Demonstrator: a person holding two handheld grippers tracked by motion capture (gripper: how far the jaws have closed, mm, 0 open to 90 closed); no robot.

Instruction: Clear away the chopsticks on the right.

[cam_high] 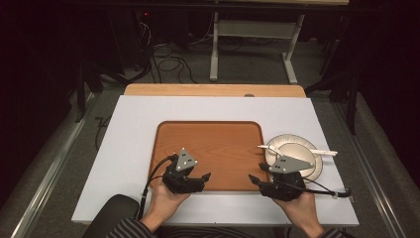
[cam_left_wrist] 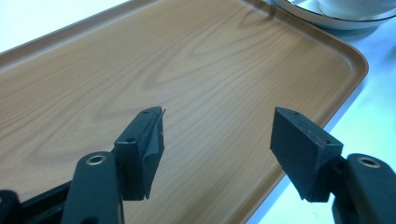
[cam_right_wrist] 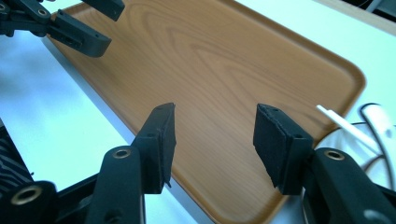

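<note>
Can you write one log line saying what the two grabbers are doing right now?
left hand-held gripper: open, empty, over tray | right hand-held gripper: open, empty, at tray's near right edge | plate: right of tray, white stick across it

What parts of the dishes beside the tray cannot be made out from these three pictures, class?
- Plate, high view: near part hidden behind the right claw.
- Bowl, left gripper view: cut off by the top edge.
- Chopsticks, right gripper view: far end hidden by that claw's jaw.

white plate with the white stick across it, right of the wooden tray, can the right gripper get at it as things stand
Probably yes. The right gripper hangs open at the brown wooden tray's near right corner, and the white round plate with the thin white stick lies just beyond it on the white table, nothing between.
</note>
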